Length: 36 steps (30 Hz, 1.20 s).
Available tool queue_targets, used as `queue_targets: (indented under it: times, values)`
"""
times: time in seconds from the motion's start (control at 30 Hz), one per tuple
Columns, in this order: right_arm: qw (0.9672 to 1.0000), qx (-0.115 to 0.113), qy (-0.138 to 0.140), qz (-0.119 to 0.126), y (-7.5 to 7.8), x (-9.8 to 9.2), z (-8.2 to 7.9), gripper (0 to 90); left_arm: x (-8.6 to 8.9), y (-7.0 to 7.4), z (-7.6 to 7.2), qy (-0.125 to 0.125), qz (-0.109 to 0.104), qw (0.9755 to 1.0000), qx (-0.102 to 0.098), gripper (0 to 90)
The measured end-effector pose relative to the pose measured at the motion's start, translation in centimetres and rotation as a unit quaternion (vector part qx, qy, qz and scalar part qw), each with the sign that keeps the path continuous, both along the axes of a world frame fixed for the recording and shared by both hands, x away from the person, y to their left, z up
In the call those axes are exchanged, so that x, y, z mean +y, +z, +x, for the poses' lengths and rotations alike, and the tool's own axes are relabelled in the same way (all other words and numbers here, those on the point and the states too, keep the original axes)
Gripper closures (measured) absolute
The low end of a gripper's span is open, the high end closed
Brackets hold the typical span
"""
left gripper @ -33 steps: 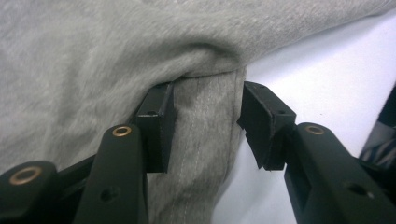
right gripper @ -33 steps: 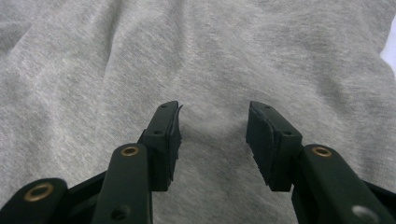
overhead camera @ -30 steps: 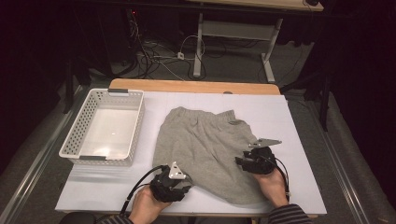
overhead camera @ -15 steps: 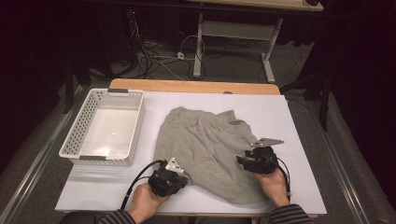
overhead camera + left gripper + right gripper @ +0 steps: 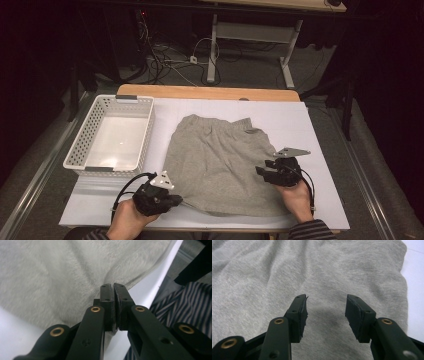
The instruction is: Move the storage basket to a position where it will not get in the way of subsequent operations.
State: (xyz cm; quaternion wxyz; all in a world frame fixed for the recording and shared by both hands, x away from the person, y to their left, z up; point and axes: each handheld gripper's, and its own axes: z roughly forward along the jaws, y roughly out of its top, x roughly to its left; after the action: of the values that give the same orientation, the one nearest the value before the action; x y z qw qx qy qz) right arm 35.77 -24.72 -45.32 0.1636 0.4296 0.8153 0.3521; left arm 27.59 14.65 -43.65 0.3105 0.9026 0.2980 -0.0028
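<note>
While the grey shorts (image 5: pixel 225 165) lie spread flat across the middle of the white table (image 5: pixel 320 125), waistband toward the top of the high view and leg hems toward the bottom, the left gripper (image 5: pixel 172 200) sits at the lower left of that view on the near left hem corner. Its own view shows the jaws pressed together with a thin fold of the grey cloth (image 5: pixel 75 272) pinched between the pads, so it has the hem in a narrow grip. The right gripper (image 5: pixel 261 170) hovers over the right side of the shorts, right of centre in the high view; its jaws stand half open above the fabric (image 5: pixel 324 270), with nothing between them and no pad touching.

Judging by this, the step is to get a second hold before lifting or folding. It would go best if the right jaws came down onto the hem or side edge rather than the flat middle, where only one layer may bunch up and slip. Both layers should be caught, and the left hold kept low so the cloth doesn't drag across the table.

A white basket (image 5: pixel 80 145) stands at the left of the high view, just beside the shorts but not touching them, well placed if the shorts are meant to end up there. A wooden board edge (image 5: pixel 210 92) runs along the far side of the table, and cables (image 5: pixel 170 60) lie on the floor beyond; nothing blocks either hand
</note>
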Motion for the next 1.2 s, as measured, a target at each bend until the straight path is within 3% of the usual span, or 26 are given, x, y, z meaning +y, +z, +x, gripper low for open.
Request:
queue_targets:
  times: [0.23,0.43,0.63,0.87,1.07,1.2]
  values:
    - [1.0000,-0.001,0.001,-0.002,-0.1,0.0,0.0,52.5,-0.1,-2.5,0.0,-0.005,-0.016,0.9994,0.031,78.5]
    - [0.9999,-0.006,-0.009,-0.009,0.3,-0.4,0.2,58.5,-0.2,-1.4,0.6,0.016,-0.040,0.9990,-0.010,58.2]
    - [0.9991,-0.007,-0.034,-0.023,0.8,-1.5,1.2,67.2,-0.3,-1.7,2.8,0.057,-0.035,0.9974,-0.025,51.6]
    - [0.9974,-0.010,-0.071,-0.003,1.1,-3.3,3.7,68.7,-0.2,-2.1,4.5,0.086,-0.040,0.9949,-0.034,48.5]
    - [0.9969,0.003,-0.078,-0.005,0.7,-2.7,6.9,66.6,-0.4,-2.7,5.3,0.100,-0.040,0.9934,-0.039,46.5]
    - [0.9966,0.006,-0.080,-0.022,0.3,-1.7,8.8,63.4,-0.6,-2.9,5.9,0.108,-0.040,0.9925,-0.041,45.0]
